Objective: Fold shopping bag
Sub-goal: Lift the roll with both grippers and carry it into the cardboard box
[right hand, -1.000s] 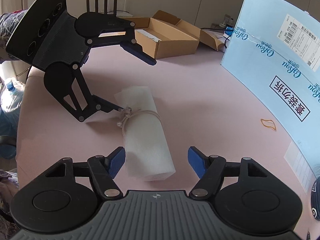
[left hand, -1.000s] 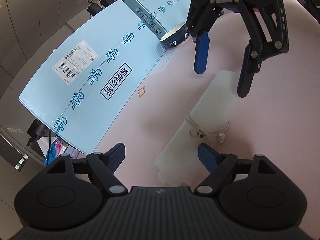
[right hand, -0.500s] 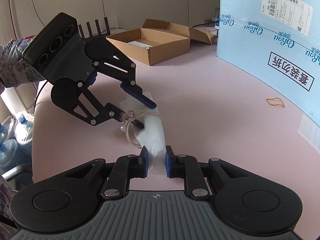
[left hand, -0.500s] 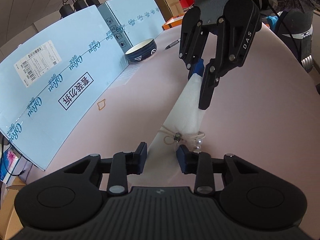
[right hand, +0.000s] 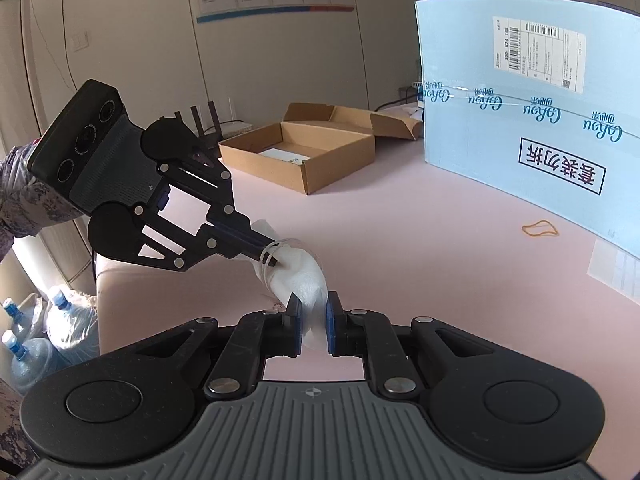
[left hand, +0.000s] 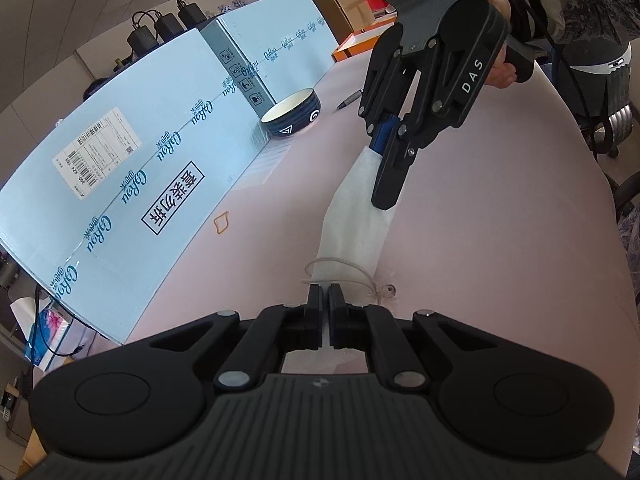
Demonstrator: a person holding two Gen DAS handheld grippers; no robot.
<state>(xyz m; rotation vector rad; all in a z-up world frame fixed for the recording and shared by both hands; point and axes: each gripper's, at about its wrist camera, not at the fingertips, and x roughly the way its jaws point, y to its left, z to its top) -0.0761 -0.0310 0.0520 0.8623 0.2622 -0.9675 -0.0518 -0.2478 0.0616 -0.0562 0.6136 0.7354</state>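
1. The light-blue carton (left hand: 132, 184) carries the repeated script brand "Cobou" along its tape line.
2. Its boxed black label (right hand: 562, 166) holds Chinese characters, upside down in the right wrist view.
3. The white shipping sticker (right hand: 538, 54) reads "300- K24 188" beside a barcode.
4. The right gripper (left hand: 386, 178) bears "DAS" on its arm.

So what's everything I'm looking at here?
shopping bag: one, white, rolled, cord-tied, held at both ends above the table
table: one, pink
blue cartons: two, upright along the table's far edge
bowl: one, dark blue, beside the cartons
rubber band: one, yellow, on the table
pen: one, past the bowl
cardboard box: one, brown, open
water bottles: several, on the floor
left gripper: black, fingers shut on bag
right gripper: black, fingers shut on bag
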